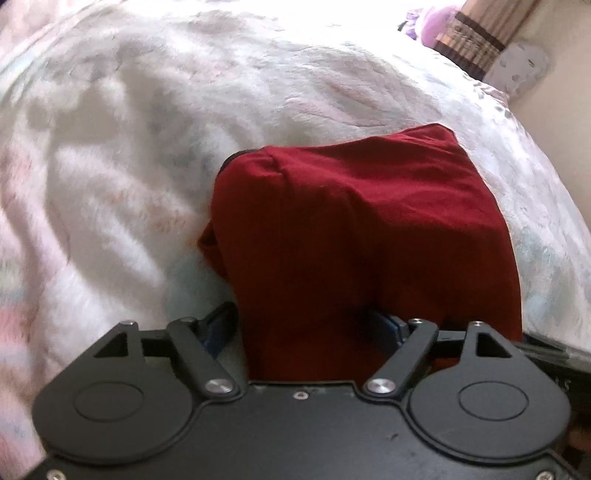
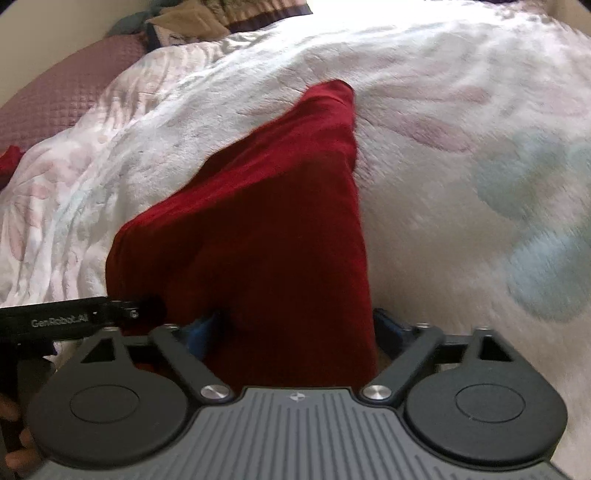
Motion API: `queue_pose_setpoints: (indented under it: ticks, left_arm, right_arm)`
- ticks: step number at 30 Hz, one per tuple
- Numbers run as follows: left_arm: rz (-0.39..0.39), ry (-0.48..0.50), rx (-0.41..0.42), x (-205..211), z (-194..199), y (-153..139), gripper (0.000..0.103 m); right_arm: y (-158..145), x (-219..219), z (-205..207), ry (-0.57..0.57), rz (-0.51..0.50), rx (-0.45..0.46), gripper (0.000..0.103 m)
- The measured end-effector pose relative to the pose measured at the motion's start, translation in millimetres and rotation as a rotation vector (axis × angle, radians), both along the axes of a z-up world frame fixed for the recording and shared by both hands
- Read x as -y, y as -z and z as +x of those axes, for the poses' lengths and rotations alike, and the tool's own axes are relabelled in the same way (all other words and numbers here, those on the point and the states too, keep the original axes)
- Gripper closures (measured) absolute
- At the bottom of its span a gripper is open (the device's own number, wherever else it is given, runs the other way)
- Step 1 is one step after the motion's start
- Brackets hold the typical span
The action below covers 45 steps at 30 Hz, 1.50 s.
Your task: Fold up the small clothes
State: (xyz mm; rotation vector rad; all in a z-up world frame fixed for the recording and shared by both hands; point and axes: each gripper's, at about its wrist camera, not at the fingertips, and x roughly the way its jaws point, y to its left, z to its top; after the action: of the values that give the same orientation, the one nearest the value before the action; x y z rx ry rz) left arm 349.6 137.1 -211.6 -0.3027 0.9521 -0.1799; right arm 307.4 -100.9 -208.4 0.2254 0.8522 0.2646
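A dark red garment (image 1: 351,221) is bunched between the blue pads (image 1: 218,325) of my left gripper (image 1: 301,325), and its far part lies on the bed. The same red garment (image 2: 266,221) runs from my right gripper (image 2: 295,325) out to a narrow far end. Cloth covers the fingertips of both grippers, which stand partly closed on thick folds. In the right wrist view the left gripper's black body (image 2: 74,317) sits close at the left, touching the garment's edge.
A white floral blanket (image 1: 147,147) covers the bed under the garment. A mauve quilt (image 2: 55,92) and pillows (image 2: 192,18) lie at the far left, a purple soft toy (image 1: 436,22) and a curtain at the far right. A hand (image 2: 14,443) shows at the lower left.
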Motion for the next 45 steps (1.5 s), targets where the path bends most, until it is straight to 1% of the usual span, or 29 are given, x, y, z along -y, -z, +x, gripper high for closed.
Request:
queue_pose_setpoints:
  ticks: [1, 2, 3, 5, 9, 11, 15, 17, 19, 21, 22, 23, 24, 25, 26, 27, 28, 29, 30, 32, 34, 36, 37, 38, 39, 40, 42, 44, 45]
  left_arm:
    - [-0.003, 0.012, 0.010, 1, 0, 0, 0.034]
    - [-0.009, 0.021, 0.021, 3, 1, -3, 0.052]
    - [-0.039, 0.028, 0.025, 3, 1, -7, 0.066]
    - [-0.045, 0.026, 0.045, 5, 1, -19, 0.078]
    - [-0.078, 0.028, 0.101, 16, -6, -53, 0.083]
    - [-0.121, 0.036, 0.140, 29, -8, -75, 0.083]
    - [-0.144, 0.102, 0.211, 79, -7, -114, 0.083]
    - [-0.174, 0.132, 0.226, 109, -3, -126, 0.083]
    - [-0.206, 0.154, 0.210, 135, 3, -126, 0.082]
    - [-0.210, 0.158, 0.131, 160, 11, -109, 0.081]
    - [-0.185, 0.161, 0.067, 174, 17, -92, 0.081]
    - [-0.142, 0.170, 0.025, 187, 23, -74, 0.077]
    - [-0.055, 0.174, -0.011, 199, 27, -55, 0.075]
    - [0.058, 0.174, -0.039, 209, 28, -37, 0.070]
    - [0.113, 0.186, -0.031, 212, 24, -26, 0.060]
    - [0.115, 0.179, -0.014, 208, 16, -26, 0.060]
    - [0.109, 0.172, -0.004, 202, 12, -30, 0.060]
    - [0.114, 0.168, 0.004, 197, 9, -38, 0.059]
    - [0.127, 0.157, 0.020, 192, 6, -48, 0.061]
    - [0.157, 0.124, 0.119, 188, -5, -72, 0.061]
    - [0.158, 0.103, 0.267, 195, -10, -93, 0.054]
    - [0.114, 0.088, 0.373, 204, -18, -97, 0.049]
    - [0.081, 0.099, 0.389, 210, -20, -92, 0.049]
    - [0.054, 0.121, 0.373, 217, -20, -85, 0.049]
    - [0.047, 0.151, 0.323, 225, -21, -74, 0.048]
    - [0.065, 0.174, 0.253, 235, -20, -62, 0.049]
    - [0.130, 0.211, 0.122, 248, -27, -35, 0.049]
    - [0.199, 0.222, 0.099, 249, -48, -21, 0.048]
    - [0.228, 0.241, 0.114, 248, -63, -18, 0.048]
  right_arm:
    - [-2, 1, 0, -0.014, 0.017, 0.009, 0.045]
    - [-6, 3, -1, -0.013, 0.021, 0.017, 0.059]
    - [-9, 4, -3, -0.023, 0.028, 0.025, 0.064]
    - [-21, 9, -10, -0.034, 0.053, 0.048, 0.071]
    - [-54, 24, -19, -0.049, 0.088, 0.092, 0.073]
    - [-77, 39, -27, -0.039, 0.081, 0.143, 0.073]
    - [-118, 88, -40, 0.001, 0.076, 0.208, 0.073]
    - [-134, 119, -49, 0.042, 0.068, 0.224, 0.073]
    - [-138, 147, -57, 0.088, 0.050, 0.229, 0.071]
    - [-126, 173, -61, 0.142, 0.059, 0.199, 0.065]
    - [-110, 188, -59, 0.186, 0.079, 0.138, 0.055]
    - [-92, 198, -55, 0.217, 0.090, 0.071, 0.051]
    - [-71, 206, -52, 0.246, 0.087, 0.003, 0.051]
    - [-48, 214, -49, 0.276, 0.066, -0.061, 0.052]
    - [-29, 223, -52, 0.300, 0.058, -0.092, 0.049]
    - [-21, 231, -60, 0.307, 0.115, -0.079, 0.049]
    - [-18, 242, -71, 0.323, 0.210, -0.077, 0.048]
    - [-20, 250, -79, 0.342, 0.258, -0.082, 0.048]
    - [-26, 254, -86, 0.366, 0.257, -0.077, 0.048]
    - [-46, 254, -102, 0.418, 0.190, 0.004, 0.047]
    - [-63, 246, -107, 0.459, 0.119, 0.101, 0.058]
    - [-72, 233, -106, 0.480, 0.054, 0.205, 0.059]
    - [-74, 221, -104, 0.479, 0.030, 0.260, 0.059]
    - [-73, 209, -102, 0.459, 0.005, 0.293, 0.059]
    - [-69, 195, -97, 0.436, -0.027, 0.295, 0.059]
    - [-63, 184, -92, 0.415, -0.053, 0.265, 0.059]
    - [-44, 170, -91, 0.379, -0.051, 0.173, 0.059]
    - [-26, 150, -104, 0.369, -0.108, 0.108, 0.067]
    - [-24, 140, -113, 0.358, -0.152, 0.100, 0.067]
